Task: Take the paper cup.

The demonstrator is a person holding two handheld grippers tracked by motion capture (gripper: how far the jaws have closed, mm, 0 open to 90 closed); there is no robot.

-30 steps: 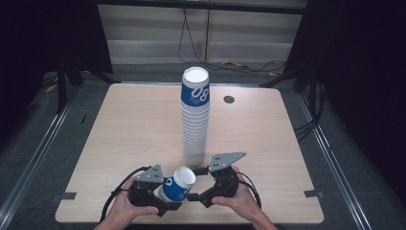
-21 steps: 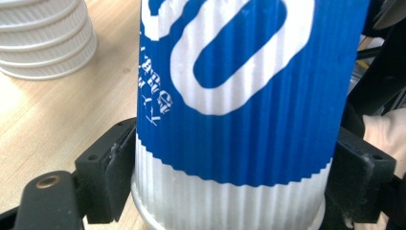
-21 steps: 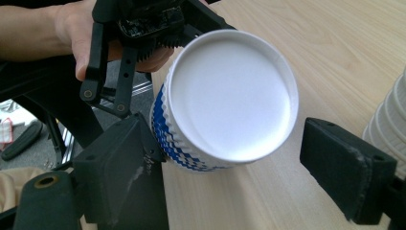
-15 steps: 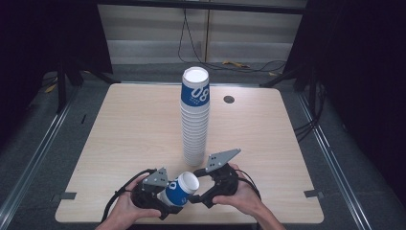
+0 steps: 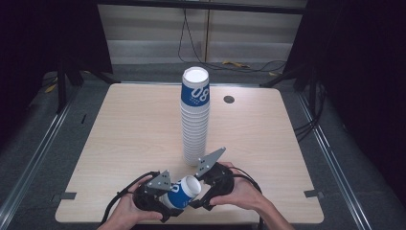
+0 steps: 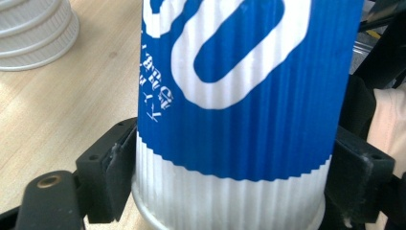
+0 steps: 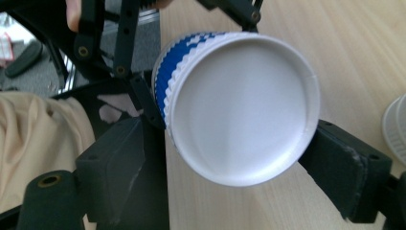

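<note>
A blue and white ribbed paper cup [image 5: 182,191] lies tilted near the table's front edge. My left gripper [image 5: 168,200] is shut on it, with both pads pressing its sides in the left gripper view [image 6: 234,187]. The cup [image 6: 239,120] rises between those jaws. My right gripper [image 5: 200,188] faces the cup's white round end [image 7: 239,115]. That end sits between the right gripper's [image 7: 230,165] jaws, which have just been closing. The right pad meets the rim and the left pad stands a little apart. A tall stack of the same cups [image 5: 195,120] stands mid-table.
The wooden table [image 5: 134,124] has a small dark round hole [image 5: 229,99] at the back right of the stack. The stack's base [image 6: 33,33] is close behind both grippers, and its edge [image 7: 395,124] also appears in the right gripper view. Cables lie on the floor beyond the table.
The right gripper has edged in toward the cup's white end and its jaws have narrowed around it. The left gripper and cup have barely shifted.
</note>
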